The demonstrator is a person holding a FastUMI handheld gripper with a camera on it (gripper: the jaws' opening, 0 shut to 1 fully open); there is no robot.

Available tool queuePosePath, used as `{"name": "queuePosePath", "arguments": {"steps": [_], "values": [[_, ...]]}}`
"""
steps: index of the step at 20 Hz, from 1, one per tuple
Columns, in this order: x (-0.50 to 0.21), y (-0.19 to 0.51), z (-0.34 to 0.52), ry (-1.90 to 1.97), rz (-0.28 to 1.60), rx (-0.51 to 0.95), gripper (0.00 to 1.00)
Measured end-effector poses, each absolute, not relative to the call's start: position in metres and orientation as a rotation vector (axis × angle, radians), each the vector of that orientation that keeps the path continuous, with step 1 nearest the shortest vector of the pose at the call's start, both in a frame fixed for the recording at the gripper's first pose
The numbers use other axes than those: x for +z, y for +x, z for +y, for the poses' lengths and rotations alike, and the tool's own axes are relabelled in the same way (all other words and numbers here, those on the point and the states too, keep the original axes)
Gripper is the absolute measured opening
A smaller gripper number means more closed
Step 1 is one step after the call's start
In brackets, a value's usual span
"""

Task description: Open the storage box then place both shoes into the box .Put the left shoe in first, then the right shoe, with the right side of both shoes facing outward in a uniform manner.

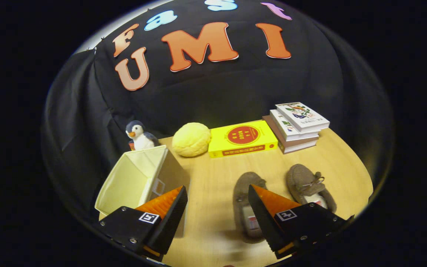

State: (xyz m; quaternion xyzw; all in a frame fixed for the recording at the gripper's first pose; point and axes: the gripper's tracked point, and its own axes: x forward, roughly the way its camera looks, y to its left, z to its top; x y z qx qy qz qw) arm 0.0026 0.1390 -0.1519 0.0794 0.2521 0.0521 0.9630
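1. The gripper (pixel 218 193) hangs above the near part of the light wooden desk (pixel 213 178); its two fingers are spread wide apart and hold nothing, with bare desk between them.
2. The cream fabric storage box with a tan outer wall (pixel 139 178) stands at the desk's left edge, open at the top, its inside pale and without contents. A small white tag sits on its tan side; nothing on it can be read. One finger (pixel 169 207) overlaps the box's near right corner in the view.
3. Two brown fuzzy moccasin-style shoes lie side by side on the near right part of the desk, toes pointing toward the far edge. The left shoe (pixel 245 193) is partly covered by the other finger (pixel 265 211); the right shoe (pixel 306 183) shows a lace bow. Both insoles carry small labels, too small to read.
4. Along the far edge stand a grey-and-white plush penguin (pixel 139 135) behind the box, a round yellow plush ball (pixel 191 139), a yellow book with a red round emblem (pixel 241 139) whose print is illegible, and a stack of three books (pixel 297 126) at the far right corner.
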Motion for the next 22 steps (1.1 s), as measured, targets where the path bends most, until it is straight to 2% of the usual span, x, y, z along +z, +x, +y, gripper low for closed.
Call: {"name": "queuePosePath", "arguments": {"steps": [9,13,17,19,22], "values": [[-0.211,-0.003,0.069,0.060,0.581,0.011,0.99],[-0.237,0.000,0.068,0.051,0.624,0.022,0.94],[-0.258,0.002,0.071,0.055,0.661,0.039,0.76],[-0.270,0.002,0.072,0.060,0.685,0.046,0.63],[-0.283,0.000,0.079,0.083,0.729,0.060,0.37]]}}
